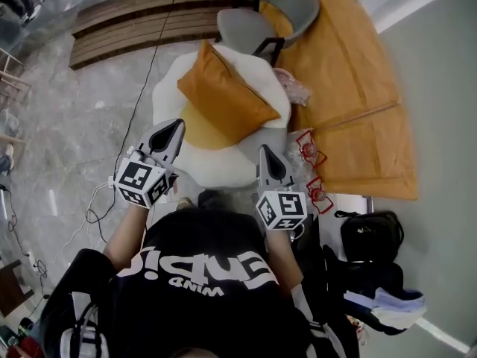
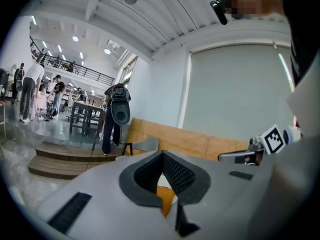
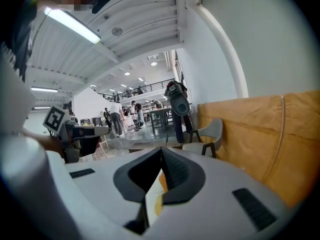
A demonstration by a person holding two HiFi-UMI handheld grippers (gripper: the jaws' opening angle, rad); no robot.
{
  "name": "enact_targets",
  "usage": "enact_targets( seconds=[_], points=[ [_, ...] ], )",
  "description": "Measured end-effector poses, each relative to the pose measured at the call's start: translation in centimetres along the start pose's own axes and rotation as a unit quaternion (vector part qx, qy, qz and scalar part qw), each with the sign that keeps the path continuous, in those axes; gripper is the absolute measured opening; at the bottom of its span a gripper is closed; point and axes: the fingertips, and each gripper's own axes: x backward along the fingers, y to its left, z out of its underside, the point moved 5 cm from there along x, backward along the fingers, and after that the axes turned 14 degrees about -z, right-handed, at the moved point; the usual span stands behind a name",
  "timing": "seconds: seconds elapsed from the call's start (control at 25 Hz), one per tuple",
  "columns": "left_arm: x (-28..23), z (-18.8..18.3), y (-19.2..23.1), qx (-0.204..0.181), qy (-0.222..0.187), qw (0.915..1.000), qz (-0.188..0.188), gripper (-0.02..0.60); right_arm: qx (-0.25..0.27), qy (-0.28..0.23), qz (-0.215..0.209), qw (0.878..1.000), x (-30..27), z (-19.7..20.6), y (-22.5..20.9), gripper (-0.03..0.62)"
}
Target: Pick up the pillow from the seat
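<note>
An orange pillow (image 1: 227, 93) leans on a round white seat (image 1: 168, 86) ahead of me in the head view. A second, flatter orange cushion (image 1: 203, 126) lies on the seat under it. My left gripper (image 1: 176, 127) hangs shut and empty over the seat's near left edge. My right gripper (image 1: 266, 154) is shut and empty at the seat's near right edge, just short of the pillow. In the left gripper view a sliver of the orange pillow (image 2: 165, 198) shows below the closed jaws. The right gripper view shows a strip of the orange pillow (image 3: 161, 181) through its jaws.
A grey chair (image 1: 274, 15) stands behind the seat against a long orange bench (image 1: 350, 73). A black cable (image 1: 141, 88) runs over the marble floor at left. A black bag (image 1: 370, 235) and red-and-white items (image 1: 309, 154) lie at my right. Wooden steps (image 1: 141, 21) sit at the back.
</note>
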Motion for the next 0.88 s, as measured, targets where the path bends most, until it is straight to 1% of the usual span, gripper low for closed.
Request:
enact_targets(
  seconds=[0.12,0.24,0.44,0.56,0.64,0.76,0.88],
  points=[
    [-2.7,-0.9,-1.6,0.001,0.002,1.0000,0.001,0.008,-0.003,-0.004,0.006,1.000,0.1,-0.6,-3.3,0.021],
    [-4.5,-1.5,-2.3,-0.009,0.003,0.9999,-0.013,0.008,-0.003,-0.006,0.002,1.000,-0.6,-1.4,-5.7,0.021],
    [-6.3,-2.2,-1.1,-0.023,0.017,0.9987,-0.042,0.008,0.002,-0.015,-0.008,1.000,-2.6,-2.9,-6.8,0.021],
    [-7.1,-3.1,0.0,-0.033,0.016,0.9977,-0.056,0.008,0.005,-0.020,-0.004,1.000,-3.6,-3.8,-7.1,0.021],
    [-7.8,-3.7,0.4,-0.028,0.004,0.9985,-0.047,0.008,0.003,-0.024,0.004,1.000,-4.2,-4.1,-7.6,0.021],
    [-9.2,-4.3,1.0,-0.015,-0.012,0.9996,-0.021,0.008,-0.006,-0.026,0.020,0.999,-5.0,-4.1,-8.1,0.021],
    [-10.9,-4.3,2.0,-0.008,-0.009,0.9999,-0.011,0.008,-0.010,-0.026,0.031,0.999,-6.1,-4.1,-8.5,0.021]
  ],
)
